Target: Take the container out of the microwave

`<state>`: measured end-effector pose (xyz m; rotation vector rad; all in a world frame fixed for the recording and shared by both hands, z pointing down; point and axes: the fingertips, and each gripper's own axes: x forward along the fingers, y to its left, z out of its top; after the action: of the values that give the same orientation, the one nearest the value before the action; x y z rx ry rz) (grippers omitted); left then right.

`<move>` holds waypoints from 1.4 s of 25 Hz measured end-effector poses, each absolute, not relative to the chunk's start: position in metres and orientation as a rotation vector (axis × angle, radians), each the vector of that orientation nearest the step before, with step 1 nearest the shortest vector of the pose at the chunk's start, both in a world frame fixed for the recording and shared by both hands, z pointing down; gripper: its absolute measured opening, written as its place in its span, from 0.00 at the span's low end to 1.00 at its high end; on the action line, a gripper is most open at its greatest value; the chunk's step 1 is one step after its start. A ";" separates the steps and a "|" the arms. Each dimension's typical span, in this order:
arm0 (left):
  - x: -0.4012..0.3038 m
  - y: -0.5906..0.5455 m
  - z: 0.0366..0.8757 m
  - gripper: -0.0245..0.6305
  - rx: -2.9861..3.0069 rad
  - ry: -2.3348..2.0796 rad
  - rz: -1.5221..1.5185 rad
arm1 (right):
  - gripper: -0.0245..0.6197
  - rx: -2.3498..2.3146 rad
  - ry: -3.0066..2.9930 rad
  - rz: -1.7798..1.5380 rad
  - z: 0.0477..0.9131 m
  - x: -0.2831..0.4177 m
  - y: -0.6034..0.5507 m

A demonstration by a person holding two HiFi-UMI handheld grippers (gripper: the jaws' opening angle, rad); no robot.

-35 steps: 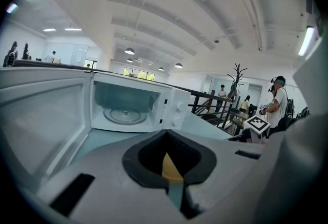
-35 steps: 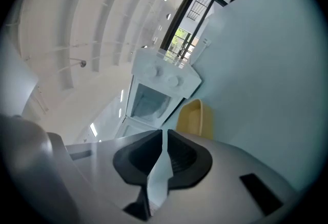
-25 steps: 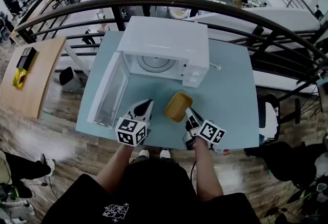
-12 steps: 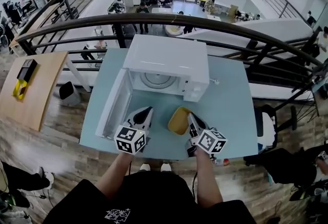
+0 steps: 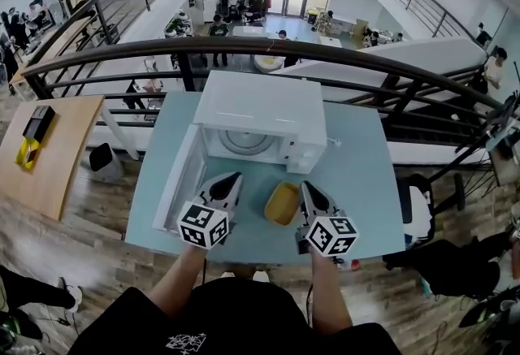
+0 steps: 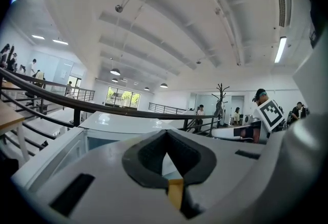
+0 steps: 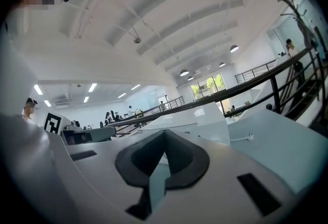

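The white microwave (image 5: 258, 113) stands at the back of the pale blue table (image 5: 361, 175) with its door (image 5: 180, 176) swung open to the left and its turntable bare. The yellow container (image 5: 282, 203) lies on the table in front of the microwave, between my two grippers. My left gripper (image 5: 231, 181) hovers left of it with its jaws together and nothing in them. My right gripper (image 5: 308, 191) hangs just right of the container, shut and empty, its marker cube facing up. In the left gripper view the microwave (image 6: 123, 124) shows beyond the shut left gripper (image 6: 166, 138).
A dark curved railing (image 5: 325, 53) runs behind the table, with a drop to a lower floor beyond. A wooden desk (image 5: 49, 152) stands to the left. The microwave's cord (image 5: 334, 142) lies at the microwave's right. Bare table spreads right of the container.
Both grippers have risen off the table. The right one has rolled, so its marker cube now faces up, and has drawn away from the container, which stays on the table.
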<state>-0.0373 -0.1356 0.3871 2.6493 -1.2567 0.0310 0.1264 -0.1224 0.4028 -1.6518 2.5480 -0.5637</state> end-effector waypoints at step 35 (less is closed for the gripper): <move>-0.046 -0.143 0.354 0.05 2.745 -1.230 -0.052 | 0.05 -1.766 2.581 -0.267 0.350 0.110 -0.117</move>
<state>-0.0464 -0.1429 0.3543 2.7452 -1.2303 -0.0516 0.1096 -0.1172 0.3505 -1.7661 2.5813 -0.2670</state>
